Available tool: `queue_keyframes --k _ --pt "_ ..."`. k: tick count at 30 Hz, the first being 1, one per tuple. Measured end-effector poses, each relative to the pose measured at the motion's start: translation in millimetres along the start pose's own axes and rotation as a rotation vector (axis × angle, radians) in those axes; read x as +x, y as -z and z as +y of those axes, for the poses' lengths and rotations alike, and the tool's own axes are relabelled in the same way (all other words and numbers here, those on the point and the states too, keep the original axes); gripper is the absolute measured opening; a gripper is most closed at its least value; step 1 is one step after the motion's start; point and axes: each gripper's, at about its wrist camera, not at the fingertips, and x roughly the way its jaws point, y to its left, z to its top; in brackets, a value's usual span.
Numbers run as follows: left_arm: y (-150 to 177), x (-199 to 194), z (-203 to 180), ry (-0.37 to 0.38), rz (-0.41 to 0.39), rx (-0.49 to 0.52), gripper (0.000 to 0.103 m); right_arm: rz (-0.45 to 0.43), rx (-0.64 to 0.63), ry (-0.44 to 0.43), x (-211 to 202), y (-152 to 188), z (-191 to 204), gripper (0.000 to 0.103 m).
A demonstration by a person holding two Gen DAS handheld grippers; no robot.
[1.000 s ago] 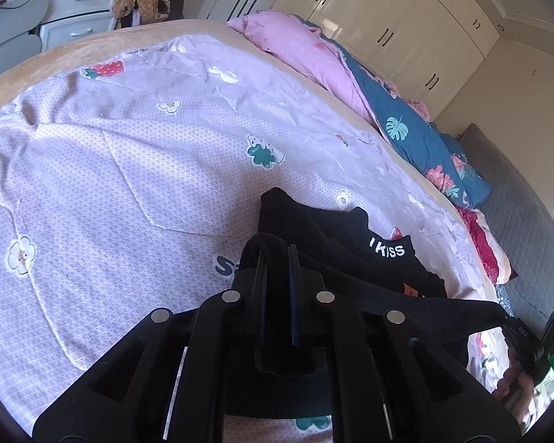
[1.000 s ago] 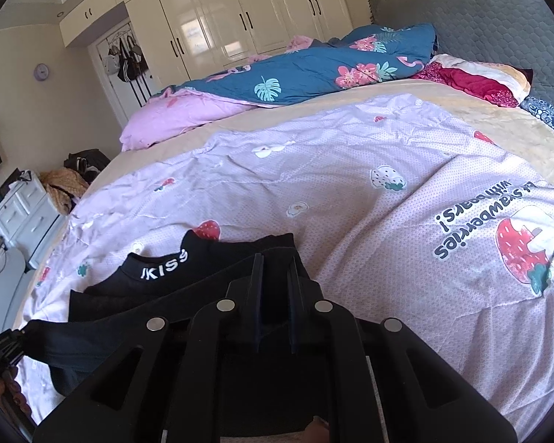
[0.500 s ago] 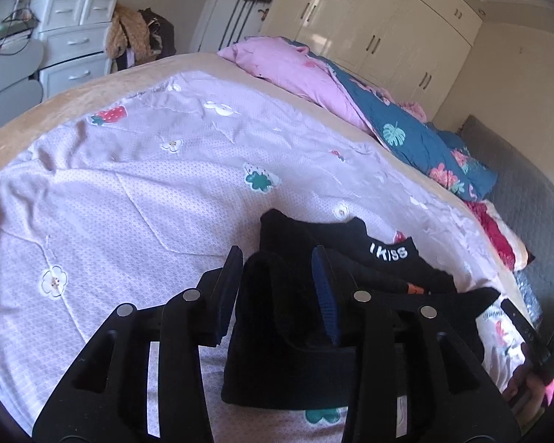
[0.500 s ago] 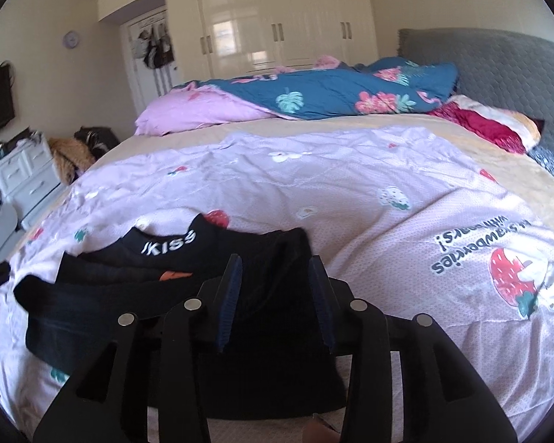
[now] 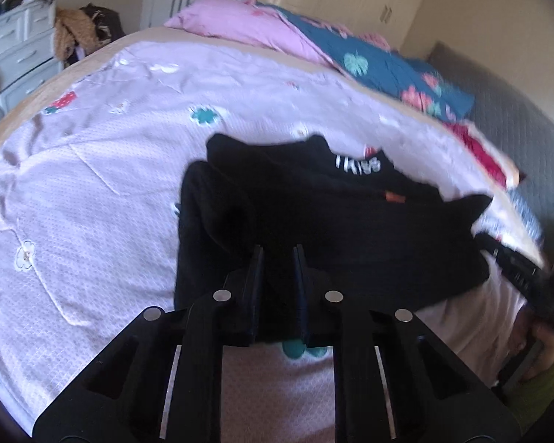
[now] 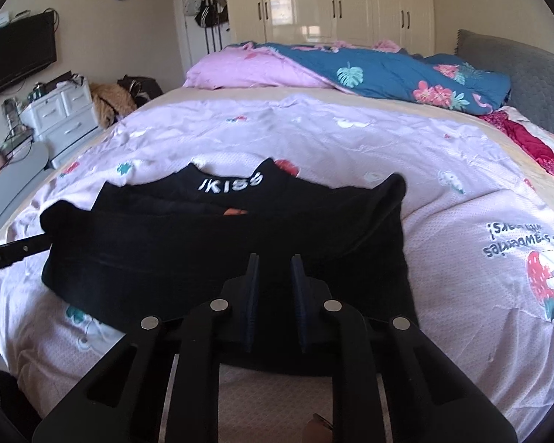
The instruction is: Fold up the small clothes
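Observation:
A small black garment (image 5: 314, 214) with white "KISS" lettering at its collar lies folded on the lilac printed bedsheet (image 5: 92, 192). It also shows in the right wrist view (image 6: 210, 243). My left gripper (image 5: 279, 254) is open and empty, with its fingers a narrow gap apart just above the garment's near edge. My right gripper (image 6: 274, 262) is open and empty the same way, over the near edge of the garment. The left gripper's tip (image 6: 11, 253) shows at the garment's left end in the right wrist view.
A pink and blue floral quilt (image 6: 351, 70) is heaped at the far side of the bed. A grey headboard (image 6: 528, 74) is at the right. White drawers (image 6: 62, 110) and a clothes pile stand at the left. Wardrobes line the back wall.
Both grippers let go of the black garment, which now lies flat and folded on the sheet. They drew back toward its near edge, and the jaws narrowed from half a second ago.

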Motion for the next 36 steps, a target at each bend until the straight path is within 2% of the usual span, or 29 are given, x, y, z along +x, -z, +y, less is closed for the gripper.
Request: queue_keyframes --k 5,8,13,19,24,28,36 --pt "9.7 20.0 -14.0 -0.093 0.053 0.095 0.009 0.069 -0.043 -0.003 15.9 9.2 14.0 0.016" --pt "10.8 28.8 -10.9 -0.132 0.072 0.092 0.009 0.104 -0.062 0.014 27.0 14.5 18.2 0.016" --pt "2.0 34.0 -5.8 -0.165 0.054 0.070 0.011 0.143 -0.025 0.022 46.5 14.5 12.1 0.016" --pt "-20.2 48.0 1.9 -0.213 0.029 0.049 0.016 0.127 -0.046 0.046 64.8 -0.5 15.4 0.016" --pt "-28.6 65.5 8.7 -0.223 0.031 0.006 0.016 0.143 -0.037 0.056 88.4 -10.6 16.6 0.016" --pt "-41.5 70.5 11.6 -0.228 -0.007 -0.024 0.016 0.137 -0.027 0.060 97.0 -21.6 15.1 0.016" --pt "-64.4 83.8 19.6 -0.189 -0.051 -0.102 0.018 0.115 0.043 0.057 108.8 -39.3 1.1 0.016"
